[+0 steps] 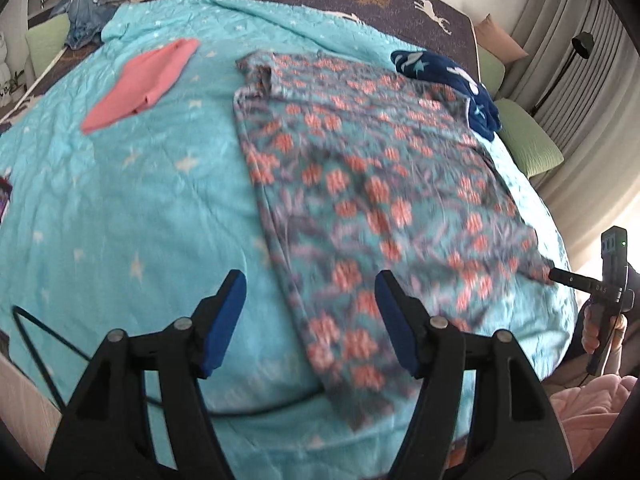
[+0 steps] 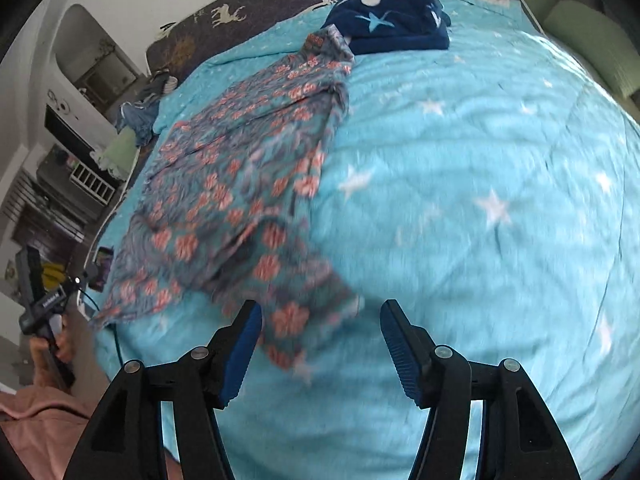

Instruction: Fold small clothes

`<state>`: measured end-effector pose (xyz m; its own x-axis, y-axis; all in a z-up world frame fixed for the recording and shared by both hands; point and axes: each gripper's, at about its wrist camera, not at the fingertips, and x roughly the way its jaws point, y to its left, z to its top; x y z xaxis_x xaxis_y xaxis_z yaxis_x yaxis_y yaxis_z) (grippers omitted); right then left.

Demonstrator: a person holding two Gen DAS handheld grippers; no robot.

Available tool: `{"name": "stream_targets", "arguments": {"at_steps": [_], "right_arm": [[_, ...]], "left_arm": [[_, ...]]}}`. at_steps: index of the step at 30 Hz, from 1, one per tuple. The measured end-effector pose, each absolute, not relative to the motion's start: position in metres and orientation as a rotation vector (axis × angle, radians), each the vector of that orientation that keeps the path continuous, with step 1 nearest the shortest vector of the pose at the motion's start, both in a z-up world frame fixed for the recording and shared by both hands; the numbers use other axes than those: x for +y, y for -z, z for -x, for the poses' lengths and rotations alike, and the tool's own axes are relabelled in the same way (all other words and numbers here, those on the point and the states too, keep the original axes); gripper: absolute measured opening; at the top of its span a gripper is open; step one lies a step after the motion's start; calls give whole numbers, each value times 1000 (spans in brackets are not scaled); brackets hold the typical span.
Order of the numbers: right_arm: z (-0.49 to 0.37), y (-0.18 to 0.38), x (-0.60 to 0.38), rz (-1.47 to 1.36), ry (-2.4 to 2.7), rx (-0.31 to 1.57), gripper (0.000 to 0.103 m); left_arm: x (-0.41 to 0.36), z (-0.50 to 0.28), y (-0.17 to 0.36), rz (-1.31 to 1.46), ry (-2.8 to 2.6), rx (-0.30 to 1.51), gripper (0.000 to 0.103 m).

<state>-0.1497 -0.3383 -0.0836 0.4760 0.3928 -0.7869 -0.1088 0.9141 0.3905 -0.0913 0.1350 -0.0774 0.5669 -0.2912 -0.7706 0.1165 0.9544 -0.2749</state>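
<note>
A teal floral garment (image 1: 360,184) with pink blossoms lies spread flat on the turquoise star quilt (image 1: 132,184). It also shows in the right wrist view (image 2: 240,184), with a near corner bunched. My left gripper (image 1: 310,284) is open and empty, hovering over the garment's near left edge. My right gripper (image 2: 320,312) is open and empty, just above the garment's near corner. A folded pink cloth (image 1: 144,80) lies far left. A dark blue star-print garment (image 2: 392,16) sits at the floral garment's far end, also in the left wrist view (image 1: 448,76).
A black cable (image 1: 256,410) runs across the quilt's near edge. Green cushions (image 1: 528,140) sit off the bed's right side. A heap of blue clothes (image 1: 84,16) lies at the far left corner. Furniture (image 2: 68,152) stands beyond the bed.
</note>
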Motion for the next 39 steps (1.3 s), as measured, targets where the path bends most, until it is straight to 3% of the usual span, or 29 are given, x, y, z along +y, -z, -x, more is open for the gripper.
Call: {"name": "stream_targets", "arguments": {"at_steps": [18,20,21,22,24,25,26,33,39], "right_arm": [[151,87,-321,-354,-352,974,62],[148,88,-320,-361,-354,975,62],[146,88,-320,-364,-355,974,62],[144,88,-319,-371,-355,971,62],[143,87,-319,-375,-346,959,46],[142,87,-319,-373,-320,956,12],[140,86,-322,-382,-296,949,4],[132,50,-327,-386,-294,792,3],[110,1,-324,-304,-304,665,3]], "left_arm": [[132,141,91,343,334,1023,67],[130,140,93,364,356,1026,49],[128,138,94,380,375,1035,20],[127,137,96,406,391,1044,12],[126,137,90,409,385,1019,11],[127,137,83,410,389,996,10],[128,137,77,418,393,973,10],[161,113,17,545,420,747,10],[178,70,-19,558,373,661,10]]}}
